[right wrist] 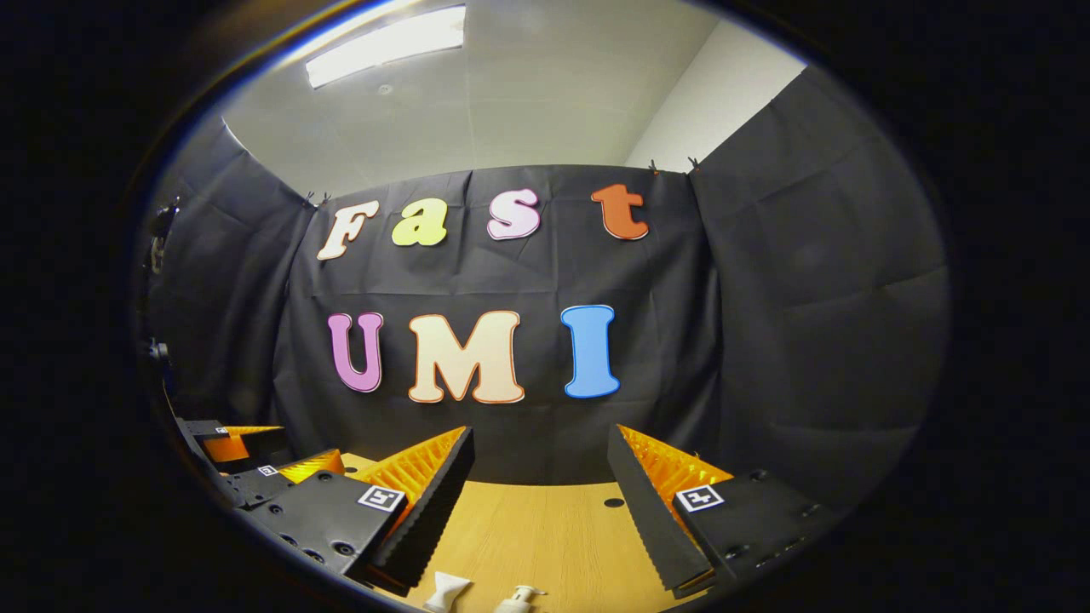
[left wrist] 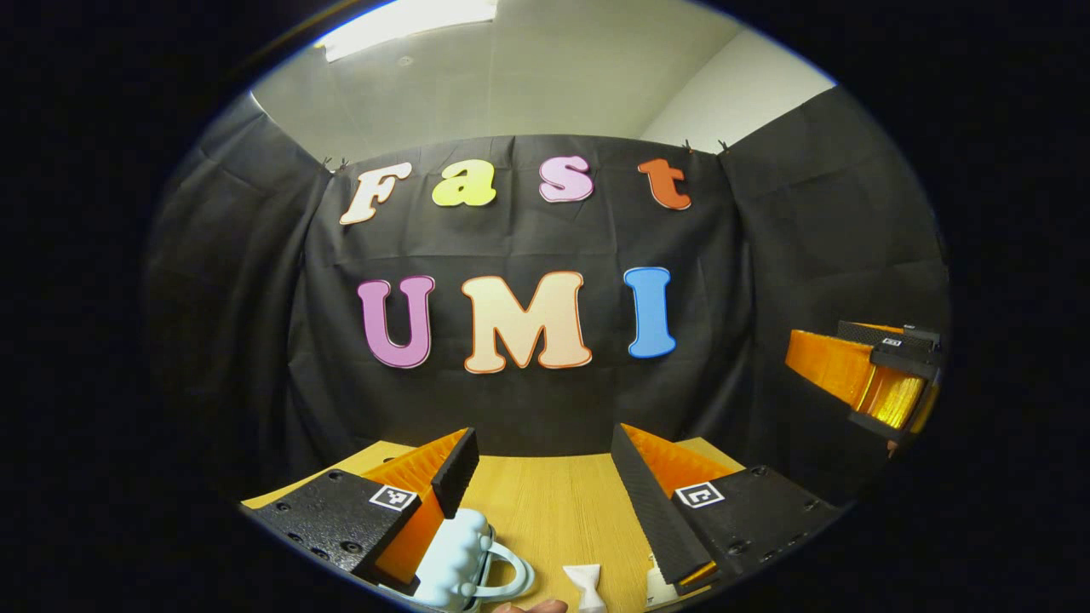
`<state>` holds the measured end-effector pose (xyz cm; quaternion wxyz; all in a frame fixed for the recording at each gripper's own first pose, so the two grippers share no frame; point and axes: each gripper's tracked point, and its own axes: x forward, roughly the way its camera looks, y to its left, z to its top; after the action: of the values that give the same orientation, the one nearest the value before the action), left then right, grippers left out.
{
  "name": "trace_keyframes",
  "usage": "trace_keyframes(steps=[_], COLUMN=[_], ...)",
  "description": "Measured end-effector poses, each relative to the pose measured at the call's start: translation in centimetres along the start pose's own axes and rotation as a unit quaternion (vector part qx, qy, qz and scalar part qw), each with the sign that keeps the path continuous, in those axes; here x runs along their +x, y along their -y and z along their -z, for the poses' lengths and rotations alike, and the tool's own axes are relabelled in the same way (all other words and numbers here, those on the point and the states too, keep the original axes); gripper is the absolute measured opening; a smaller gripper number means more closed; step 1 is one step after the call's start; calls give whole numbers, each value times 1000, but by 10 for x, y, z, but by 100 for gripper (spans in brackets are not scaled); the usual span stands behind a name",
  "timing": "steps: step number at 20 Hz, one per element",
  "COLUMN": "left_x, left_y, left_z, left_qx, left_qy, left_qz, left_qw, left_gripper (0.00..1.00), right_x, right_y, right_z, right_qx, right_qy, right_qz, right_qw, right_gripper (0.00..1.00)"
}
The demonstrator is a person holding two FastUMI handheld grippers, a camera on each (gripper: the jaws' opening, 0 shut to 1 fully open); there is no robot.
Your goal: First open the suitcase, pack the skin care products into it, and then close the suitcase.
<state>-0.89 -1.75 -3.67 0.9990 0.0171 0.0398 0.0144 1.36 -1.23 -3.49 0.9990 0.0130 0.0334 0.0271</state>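
Note:
A small pale blue suitcase [left wrist: 464, 566] with a bumpy shell and a loop handle lies on the wooden table [left wrist: 545, 502], low in the left gripper view and partly hidden under that gripper's left finger. My left gripper [left wrist: 543, 447] hangs open above the table, holding nothing. A white tube [left wrist: 588, 587] lies between its fingers, and another white item [left wrist: 654, 587] peeks out by its right finger. In the right gripper view, my right gripper [right wrist: 541, 443] is open and empty above a white tube [right wrist: 444, 590] and a white pump bottle [right wrist: 518, 600].
The booth's black cloth wall stands close behind the table's far edge. The right gripper's body [left wrist: 877, 375] floats at the right of the left gripper view; the left gripper's body [right wrist: 255, 472] shows at the lower left of the right gripper view. A fingertip [left wrist: 532, 606] shows at the bottom edge.

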Motion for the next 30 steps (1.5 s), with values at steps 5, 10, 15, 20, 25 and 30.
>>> trace_keyframes(steps=[5,10,15,20,25,30], left_x=[-1,-4,7,12,18,23], left_y=[6,11,15,0,-12,-18], left_z=[40,100,172,233,275,322], left_qx=[20,28,15,15,1,-37], left_qy=[-47,-115,-209,-289,-344,-422], left_qz=[-21,-25,11,18,13,8], left_qw=[998,993,978,957,939,906], left_gripper=[94,92,93,93,93,93], right_x=[6,18,26,28,26,26], right_y=[14,28,29,25,27,27], right_z=[27,50,55,67,74,78], right_qx=[-2,6,-5,-24,-37,-57], right_qy=[-27,-48,-53,-70,-84,-91], right_qz=[-23,-38,-11,13,33,45], right_qw=[999,998,999,997,995,993], right_gripper=[99,99,100,98,100,100])
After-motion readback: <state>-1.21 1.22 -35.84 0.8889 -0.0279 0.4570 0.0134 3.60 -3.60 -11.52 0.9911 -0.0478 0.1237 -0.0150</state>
